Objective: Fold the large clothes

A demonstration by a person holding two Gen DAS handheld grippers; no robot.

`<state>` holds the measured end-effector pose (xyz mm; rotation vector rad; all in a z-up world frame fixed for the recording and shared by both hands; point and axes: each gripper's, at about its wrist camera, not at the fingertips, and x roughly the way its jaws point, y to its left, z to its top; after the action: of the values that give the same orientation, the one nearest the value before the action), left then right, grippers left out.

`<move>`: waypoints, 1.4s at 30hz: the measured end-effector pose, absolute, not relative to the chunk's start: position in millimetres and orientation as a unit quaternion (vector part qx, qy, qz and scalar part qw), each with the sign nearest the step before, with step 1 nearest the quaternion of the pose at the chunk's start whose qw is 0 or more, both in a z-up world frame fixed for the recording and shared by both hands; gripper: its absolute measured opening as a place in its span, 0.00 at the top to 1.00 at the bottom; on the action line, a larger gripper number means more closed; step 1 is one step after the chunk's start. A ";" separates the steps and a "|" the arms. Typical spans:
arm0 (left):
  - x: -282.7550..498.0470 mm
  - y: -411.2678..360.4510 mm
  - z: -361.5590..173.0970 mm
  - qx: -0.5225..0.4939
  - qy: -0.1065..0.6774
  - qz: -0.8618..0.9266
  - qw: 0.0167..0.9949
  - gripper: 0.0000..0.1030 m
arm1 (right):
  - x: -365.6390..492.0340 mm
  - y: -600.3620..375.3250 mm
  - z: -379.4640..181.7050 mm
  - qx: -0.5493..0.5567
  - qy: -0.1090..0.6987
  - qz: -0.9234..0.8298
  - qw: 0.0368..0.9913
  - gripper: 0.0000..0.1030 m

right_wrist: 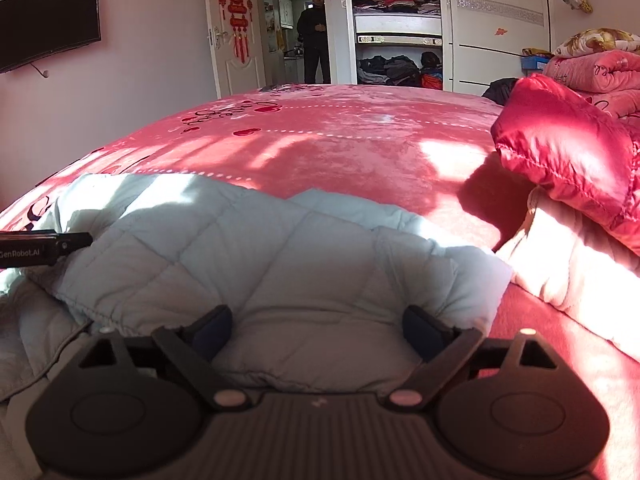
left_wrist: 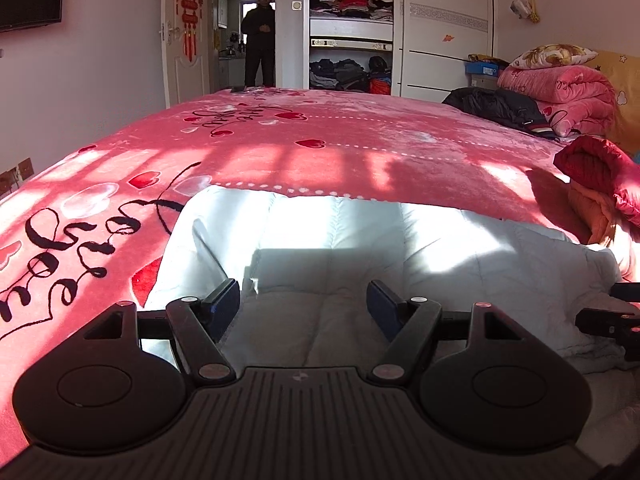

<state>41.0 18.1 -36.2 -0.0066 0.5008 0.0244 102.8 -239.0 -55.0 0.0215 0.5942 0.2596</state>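
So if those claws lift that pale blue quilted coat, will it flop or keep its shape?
The pale blue coat would probably flop: it already lies bent and rumpled on the bed blanket. Its puffy quilted panels suggest it is light for its bulk. The smooth shell may slip between the open fingers unless pinched well.

Quilted jacket (left_wrist: 328, 240): pale blue, stitched in a square quilting pattern; sunlit patches read near white

Bed cover (left_wrist: 320, 140): pink, printed with red and white hearts, black cursive script and white dotted lines

Puffer jacket (right_wrist: 568, 160): glossy red with stitched channels; the garment (right_wrist: 580, 256) beneath it is cream to peach

Folded blanket (left_wrist: 560, 88): pink with dark script; the pillow (left_wrist: 556, 55) on top carries a cream and gold floral print

Dark jacket (left_wrist: 496, 106): black

Left hand-held gripper (left_wrist: 303, 306) and right hand-held gripper (right_wrist: 316, 330): black bodies, dark blue finger pads

Door ornament (right_wrist: 237, 12): red with tassels

Wardrobe door (left_wrist: 448, 28): white with thin black lines and a grey patterned band
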 end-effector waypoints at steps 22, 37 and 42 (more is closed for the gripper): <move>-69.6 49.5 13.4 -0.009 0.257 0.046 0.965 0.05 | 6.2 -265.6 12.1 0.020 0.272 0.122 0.954 0.05; -104.5 71.4 12.7 -0.048 0.327 0.036 0.943 0.03 | -38.8 -291.6 11.4 0.074 0.333 0.100 0.935 0.05; -106.1 86.6 6.7 -0.083 0.351 0.035 0.932 0.03 | -50.1 -297.2 6.1 0.113 0.372 0.100 0.916 0.05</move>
<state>-106.1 86.6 6.7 -0.1706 0.7176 0.0707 -50.1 -297.2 6.1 0.2317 0.7645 0.2066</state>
